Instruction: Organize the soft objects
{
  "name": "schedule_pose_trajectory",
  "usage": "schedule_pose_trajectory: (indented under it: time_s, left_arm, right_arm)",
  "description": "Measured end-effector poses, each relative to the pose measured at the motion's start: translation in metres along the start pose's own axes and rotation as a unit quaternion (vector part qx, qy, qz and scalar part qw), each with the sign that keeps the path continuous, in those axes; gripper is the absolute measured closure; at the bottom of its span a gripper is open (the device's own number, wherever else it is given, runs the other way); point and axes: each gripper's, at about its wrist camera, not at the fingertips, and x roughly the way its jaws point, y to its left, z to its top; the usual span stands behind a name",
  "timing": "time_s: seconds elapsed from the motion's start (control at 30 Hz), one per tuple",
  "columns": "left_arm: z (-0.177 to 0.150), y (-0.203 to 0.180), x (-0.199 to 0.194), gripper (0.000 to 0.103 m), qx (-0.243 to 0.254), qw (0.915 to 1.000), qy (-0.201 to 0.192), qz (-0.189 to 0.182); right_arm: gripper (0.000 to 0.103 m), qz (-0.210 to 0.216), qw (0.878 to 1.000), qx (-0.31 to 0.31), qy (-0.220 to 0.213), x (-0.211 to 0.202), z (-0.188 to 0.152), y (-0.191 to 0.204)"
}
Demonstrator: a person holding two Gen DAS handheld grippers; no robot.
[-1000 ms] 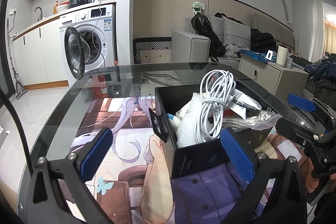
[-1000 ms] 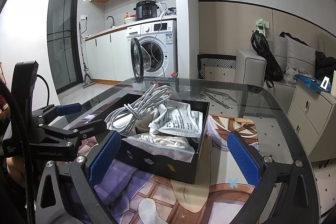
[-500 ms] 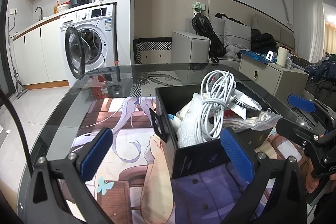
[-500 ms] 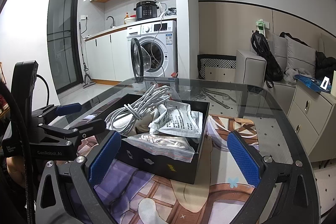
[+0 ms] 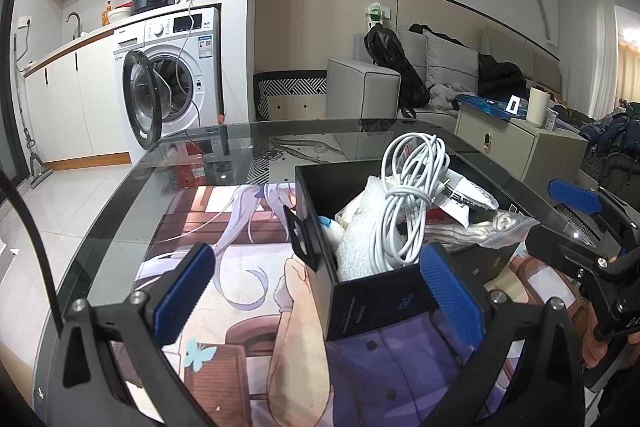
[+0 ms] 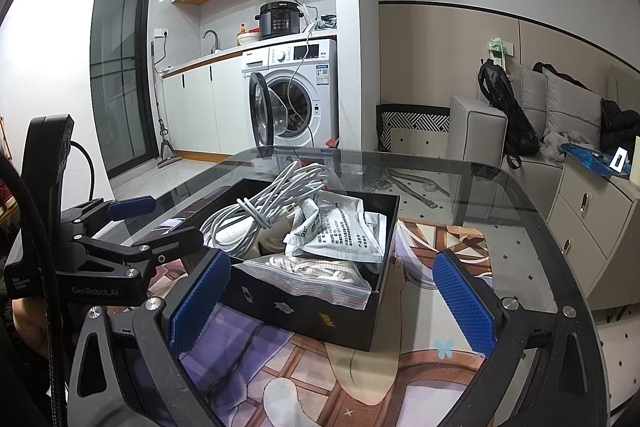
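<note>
Both tools, left [image 5: 316, 291] and right [image 6: 328, 297], gaped empty | black box [image 6: 320, 311] on table [image 6: 520, 195] gathered white cable [image 6: 276, 207], bags, keeping them contained.

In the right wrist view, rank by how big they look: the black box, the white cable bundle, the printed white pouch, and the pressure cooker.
1. black box
2. white cable bundle and printed white pouch: look alike, unranked
3. pressure cooker, smallest, though far away

Black box [image 6: 320, 311] holds white cable [image 6: 264, 211] and bags [image 6: 340, 231]
</note>
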Motion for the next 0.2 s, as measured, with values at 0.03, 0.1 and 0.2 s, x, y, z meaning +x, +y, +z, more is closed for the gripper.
schedule_pose_trajectory:
  time_s: [0.03,0.1,0.2]
  left_arm:
    - [0.0001,-0.0006,0.0001,0.0,0.0,1.0,0.0,0.0]
    - [-0.0001,-0.0009,-0.0006,0.0,0.002,1.0,-0.002,0.0]
    - [-0.0004,-0.0028,0.0001,0.0,0.003,1.0,-0.002,0.0]
  right_arm:
    - [0.0,0.0,1.0,0.0,0.0,-0.0002,0.0002,0.0]
    - [0.0,0.0,1.0,0.0,0.0,-0.0001,0.0,0.0]
    - [0.0,0.0,1.0,0.0,0.0,0.0,-0.0002,0.0]
